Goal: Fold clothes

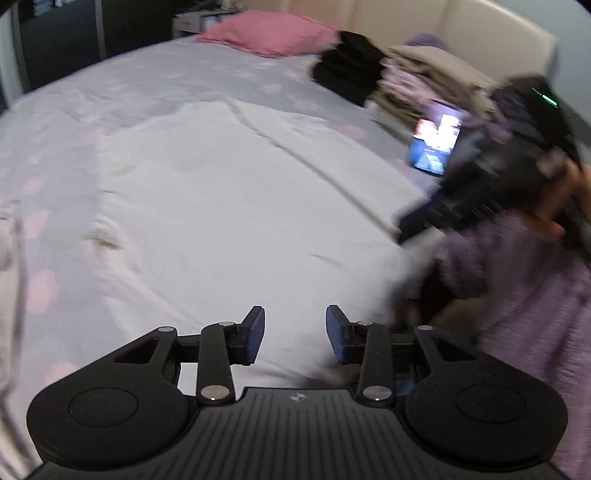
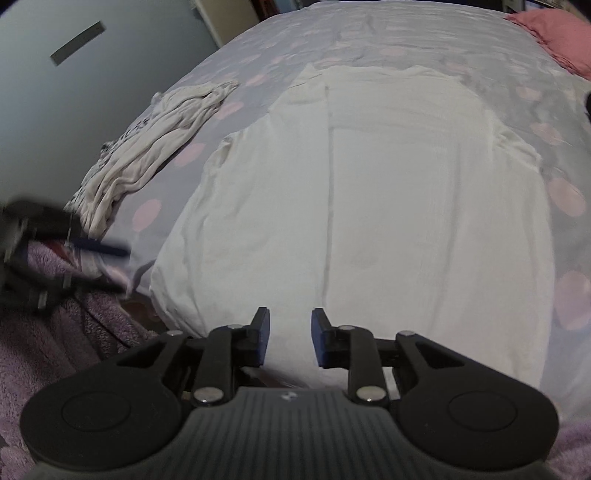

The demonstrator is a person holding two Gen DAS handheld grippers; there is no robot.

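Directly ahead of both grippers lies the white garment [image 2: 369, 206], spread flat on the grey bedsheet with pink spots [image 1: 74, 122], a long seam or fold line running up its middle toward twelve o'clock. The left gripper [image 1: 294, 339] hovers over the garment's near edge with its blue-padded fingers well apart and nothing between them. The right gripper [image 2: 290, 339] hangs over the same near edge, its jaws parted somewhat less and likewise empty. From the right wrist view, a crumpled pale garment [image 2: 155, 147] lies at about ten o'clock, apart from the white one. In the left wrist view, a pink pillow [image 1: 273, 31] sits at twelve o'clock, and stacked folded clothes [image 1: 424, 74] at about one o'clock beside a lit phone screen [image 1: 437, 138]. The right side of that view is heavily blurred: the other gripper and a purple fleece sleeve [image 1: 528, 288] show only as smears, and the white garment's near right corner is hidden behind them.
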